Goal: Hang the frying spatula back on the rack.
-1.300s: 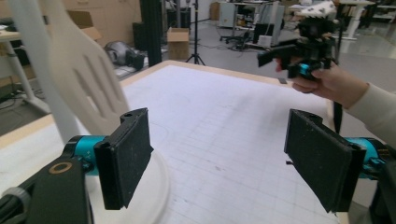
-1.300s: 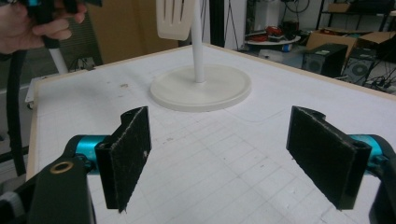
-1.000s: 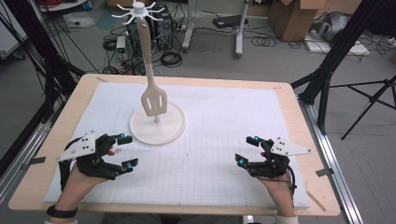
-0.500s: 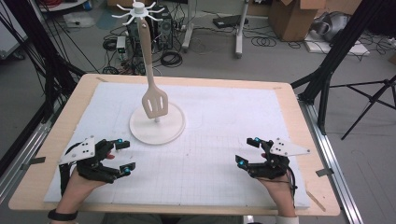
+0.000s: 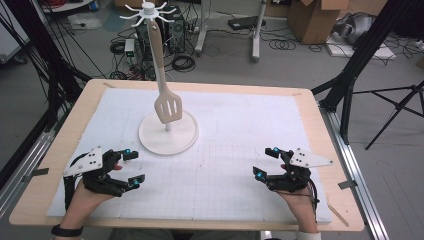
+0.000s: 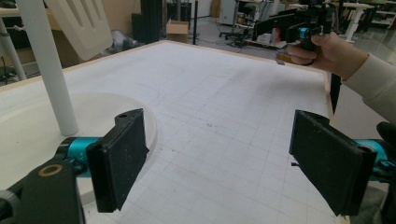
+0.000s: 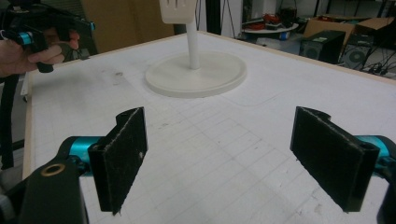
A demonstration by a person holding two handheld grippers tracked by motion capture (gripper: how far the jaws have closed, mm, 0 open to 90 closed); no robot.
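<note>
Both grippers idle, jaws apart, spatula hanging on stand.
Left gripper nearest; right gripper empty; best to clasp cream slotted plastic spatula by handle, lift straight off white round-based hook stand above white-matted worktop.

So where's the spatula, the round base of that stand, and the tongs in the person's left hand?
spatula (image 5: 168, 110), high view, on its slotted blade.
round base (image 5: 187, 136), high view, on its bare right part.
left tongs (image 5: 131, 168), high view, midway between the open tips.

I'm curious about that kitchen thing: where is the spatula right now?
In the high view the spatula hangs from the white rack left of centre on the table, its blade above the round base, nearer the left tool.
</note>
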